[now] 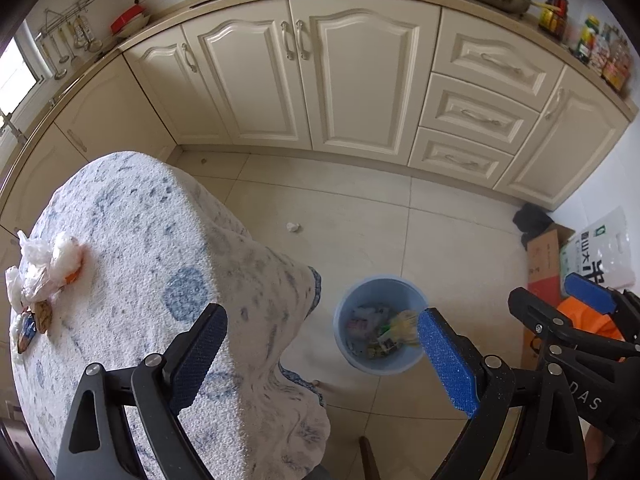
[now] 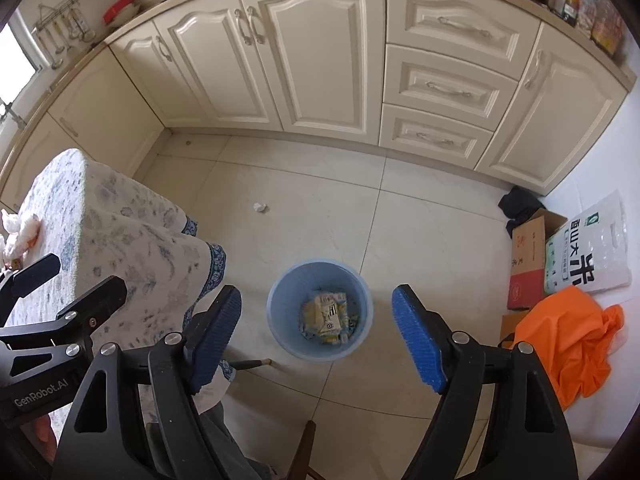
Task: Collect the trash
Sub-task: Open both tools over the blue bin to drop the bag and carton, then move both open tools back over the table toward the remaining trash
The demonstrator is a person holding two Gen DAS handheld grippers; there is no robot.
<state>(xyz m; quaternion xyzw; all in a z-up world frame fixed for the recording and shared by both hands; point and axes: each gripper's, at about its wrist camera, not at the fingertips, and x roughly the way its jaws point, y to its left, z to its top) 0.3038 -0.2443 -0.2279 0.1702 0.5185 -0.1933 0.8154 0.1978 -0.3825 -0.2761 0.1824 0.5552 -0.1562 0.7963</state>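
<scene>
A blue bin (image 1: 380,364) (image 2: 280,312) stands on the tile floor with wrappers (image 2: 326,316) inside. My right gripper (image 2: 318,338) is open and empty, held above the bin. My left gripper (image 1: 322,358) is open and empty, over the table's corner, left of the bin. Crumpled white plastic bags and small wrappers (image 1: 44,272) lie at the left edge of the cloth-covered table (image 1: 160,264); they show at the far left in the right wrist view (image 2: 18,236). A crumpled white paper ball (image 1: 293,227) (image 2: 260,207) lies on the floor beyond the table.
Cream kitchen cabinets (image 1: 320,80) line the far wall. A cardboard box (image 2: 528,264), a white rice bag (image 2: 588,252) and an orange bag (image 2: 568,340) sit on the floor at the right. A wooden stick (image 2: 302,452) stands near the bottom.
</scene>
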